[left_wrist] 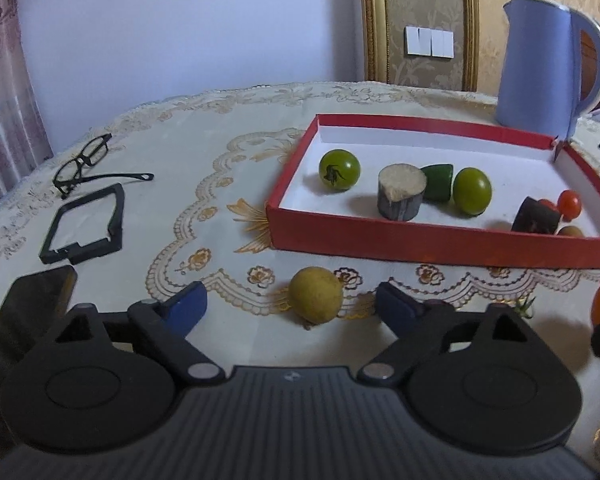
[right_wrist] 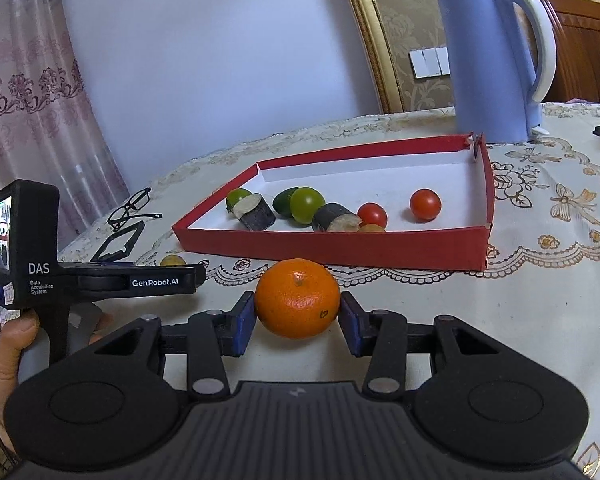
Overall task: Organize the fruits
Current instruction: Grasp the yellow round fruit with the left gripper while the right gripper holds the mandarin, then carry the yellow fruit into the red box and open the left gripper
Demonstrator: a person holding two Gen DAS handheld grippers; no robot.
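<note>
A: What is taking up the most room on the worktop (right_wrist: 540,320)?

B: The blue kettle (right_wrist: 496,64) is standing at the back, and just in front of it the red box (right_wrist: 340,248) is lying open. That box is holding the sorted pieces.

A: What is sitting in it?

B: Two dark cut stem pieces (left_wrist: 401,192) with pale ends, two green tomatoes (left_wrist: 339,169), a green wedge (left_wrist: 438,182) wedged between a stem piece and a green tomato, two red cherry tomatoes (right_wrist: 425,204), and a small yellowish fruit half hidden behind the front wall.

A: And outside the box?

B: The orange (right_wrist: 298,298) is resting on the worktop near the box's front wall. The right gripper (right_wrist: 298,316) is framing it, jaws narrow, the left pad seeming to touch the peel and the right pad just beside it; I cannot tell whether they are squeezing. The yellow fruit (left_wrist: 315,294) is sitting further left, and the left gripper (left_wrist: 292,308) is holding its jaws wide around it, both pads apart from it.

A: Anything else?

B: Black glasses (left_wrist: 85,164) and a black frame (left_wrist: 86,226) are lying at the left.
</note>
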